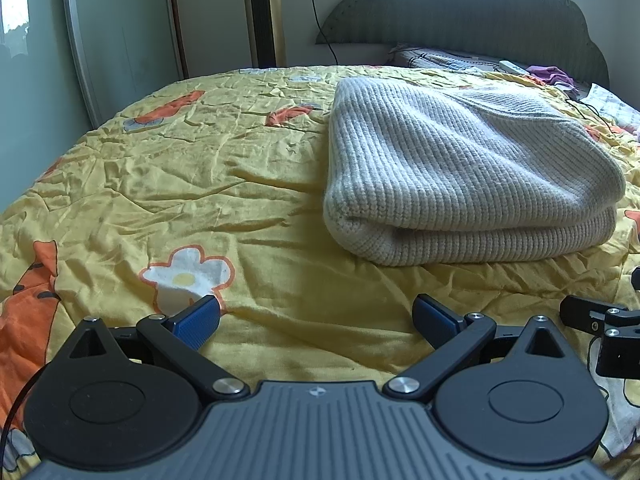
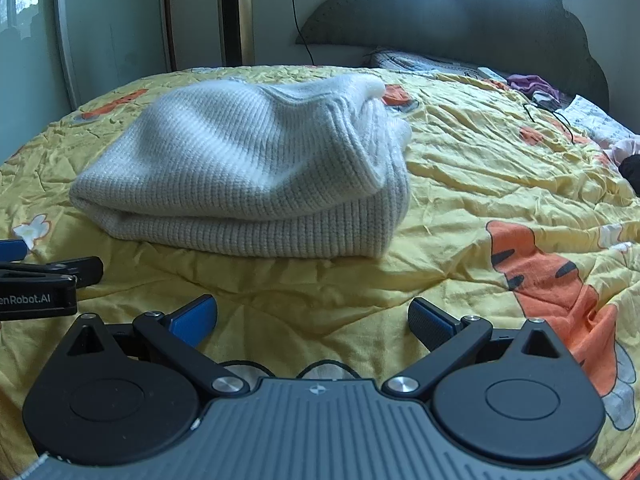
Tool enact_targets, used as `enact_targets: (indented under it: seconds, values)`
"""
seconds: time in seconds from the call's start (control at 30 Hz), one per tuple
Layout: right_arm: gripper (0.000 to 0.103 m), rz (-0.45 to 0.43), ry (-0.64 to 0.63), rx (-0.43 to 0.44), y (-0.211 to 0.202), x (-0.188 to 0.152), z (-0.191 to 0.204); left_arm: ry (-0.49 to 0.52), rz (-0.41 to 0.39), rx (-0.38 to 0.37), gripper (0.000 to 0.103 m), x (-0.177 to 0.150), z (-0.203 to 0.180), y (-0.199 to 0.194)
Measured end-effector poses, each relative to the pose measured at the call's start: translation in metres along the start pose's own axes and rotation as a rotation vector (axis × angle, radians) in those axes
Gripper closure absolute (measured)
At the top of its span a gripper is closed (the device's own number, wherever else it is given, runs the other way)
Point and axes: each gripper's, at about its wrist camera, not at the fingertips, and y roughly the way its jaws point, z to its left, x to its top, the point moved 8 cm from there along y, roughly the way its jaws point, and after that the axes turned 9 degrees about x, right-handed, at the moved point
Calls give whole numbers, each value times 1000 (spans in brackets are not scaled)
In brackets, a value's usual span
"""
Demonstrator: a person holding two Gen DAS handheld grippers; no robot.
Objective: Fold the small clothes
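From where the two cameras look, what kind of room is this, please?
Most likely a bedroom in a home. A folded grey-white ribbed knit garment lies on a bed spread with a crumpled yellow cartoon-print quilt, and a dark scalloped padded headboard stands against the far wall.

In the right wrist view, white letters reading "enRobot.AI" stood on the side of the black plastic left gripper [image 2: 14, 249] at the left edge, the word's start cut off. Nothing else bore legible writing.
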Motion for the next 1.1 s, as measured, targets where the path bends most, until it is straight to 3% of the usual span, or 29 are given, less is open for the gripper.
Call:
enact_targets:
  seconds: [0.2, 0.37, 0.53, 0.63, 0.77, 0.83, 0.93, 1.1]
  values:
    - [0, 27, 61, 33, 0, -1, -1, -10, 5, -2, 0, -1, 1, 0]
    - [0, 8, 12, 24, -1, -2, 1, -16, 5, 0, 0, 0, 2, 0]
    - [0, 21, 54, 20, -1, -3, -1, -15, 0, 4, 0, 0, 3, -2]
    - [0, 89, 96, 99, -1, -4, 2, -15, -7, 10, 0, 1, 3, -3]
    - [0, 47, 163, 198, -12, 4, 6, -13, -12, 6, 0, 1, 1, -5]
    - [0, 1, 147, 150, -15, 8, 2, -10, -17, 8, 0, 1, 1, -7]
    - [0, 0, 91, 71, -13, 7, -2, -13, -20, 14, 0, 2, 2, -9]
    - [0, 10, 34, 33, -11, 6, 2, -12, -24, 16, 0, 3, 2, -11]
